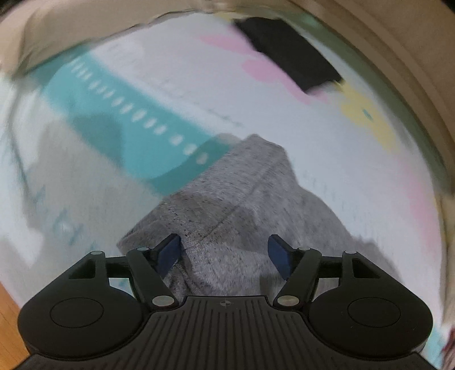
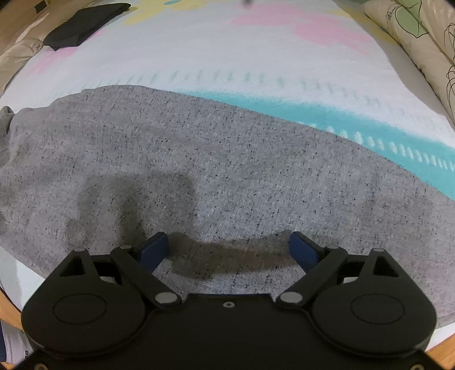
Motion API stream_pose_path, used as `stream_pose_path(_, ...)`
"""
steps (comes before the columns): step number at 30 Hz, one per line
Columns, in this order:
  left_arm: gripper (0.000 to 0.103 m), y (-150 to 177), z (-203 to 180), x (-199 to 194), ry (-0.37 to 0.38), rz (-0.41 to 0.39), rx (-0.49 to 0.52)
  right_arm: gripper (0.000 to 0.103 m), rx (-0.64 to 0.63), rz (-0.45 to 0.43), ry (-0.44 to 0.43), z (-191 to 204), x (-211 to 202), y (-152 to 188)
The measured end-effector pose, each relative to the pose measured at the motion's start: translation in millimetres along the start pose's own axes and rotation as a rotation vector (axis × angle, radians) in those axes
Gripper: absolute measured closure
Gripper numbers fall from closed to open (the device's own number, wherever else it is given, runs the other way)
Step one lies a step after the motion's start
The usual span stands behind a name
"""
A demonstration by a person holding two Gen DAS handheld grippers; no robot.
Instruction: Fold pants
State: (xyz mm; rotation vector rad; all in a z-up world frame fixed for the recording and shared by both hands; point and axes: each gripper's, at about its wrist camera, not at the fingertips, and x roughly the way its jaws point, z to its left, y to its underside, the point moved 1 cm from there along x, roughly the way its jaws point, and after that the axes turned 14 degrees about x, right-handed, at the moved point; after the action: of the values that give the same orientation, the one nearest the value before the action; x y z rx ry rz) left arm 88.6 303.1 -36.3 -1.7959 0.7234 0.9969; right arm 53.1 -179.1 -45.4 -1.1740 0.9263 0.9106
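Widest of all: a pale bed sheet [image 2: 256, 42] printed with pink and yellow patches, a teal band with a row of white dashes, and faint green ticks, filling both views. Wrinkle-free and bare across its far half in the right wrist view, open room there.

Next, grey speckled pants [image 2: 184, 159] spread flat across the near half of the sheet in the right wrist view, running from the left edge of the picture to the right, upper border overlapping the teal band. At far left, bunched into a small roll. In the left wrist view, blurred by motion, one narrow end of the pants [image 1: 236, 199] tapering away from the camera, seam line down its length, tip lying over the teal band.

Along the right border, cream pillows [image 2: 421, 37] with line-drawn leaves, hemming in that side. Along the left border, beige bedding [image 2: 20, 48].

Smaller: a folded black garment [image 2: 82, 25] near the far left corner of the sheet, well apart from the pants; likewise at upper right in the left wrist view [image 1: 287, 51].

Wooden floor [image 2: 443, 350] at the near corners, marking the bed's near edge.

Smallest: right gripper [image 2: 229, 244] spread wide above the grey cloth, nothing pinched, shadow cast on the fabric. Left gripper [image 1: 224, 250] released, blue pads apart, pants end between them but not pressed.
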Motion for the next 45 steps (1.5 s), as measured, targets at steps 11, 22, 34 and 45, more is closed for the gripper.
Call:
stream_pose_path(11, 0.089, 5.0, -0.3, -16.6, -0.074, -0.126, -0.084, 0.01, -0.004, -0.001, 0.002, 0.0, -2.2, 0.3)
stream_pose_path(22, 0.095, 34.0, 6.1, -79.4, -0.045, -0.35, -0.126, 0.01, 0.002, 0.01, -0.006, 1.1, -2.6, 1.3)
stream_pose_path(34, 0.095, 33.2, 19.1, -51.6, -0.104, -0.228, -0.105, 0.018, -0.092, -0.132, -0.084, 13.3, -38.9, 13.7)
stream_pose_path(45, 0.095, 32.2, 24.0, -37.4, -0.083, -0.243, -0.143, 0.037, -0.55, -0.252, -0.093, 49.3, -44.6, 75.9)
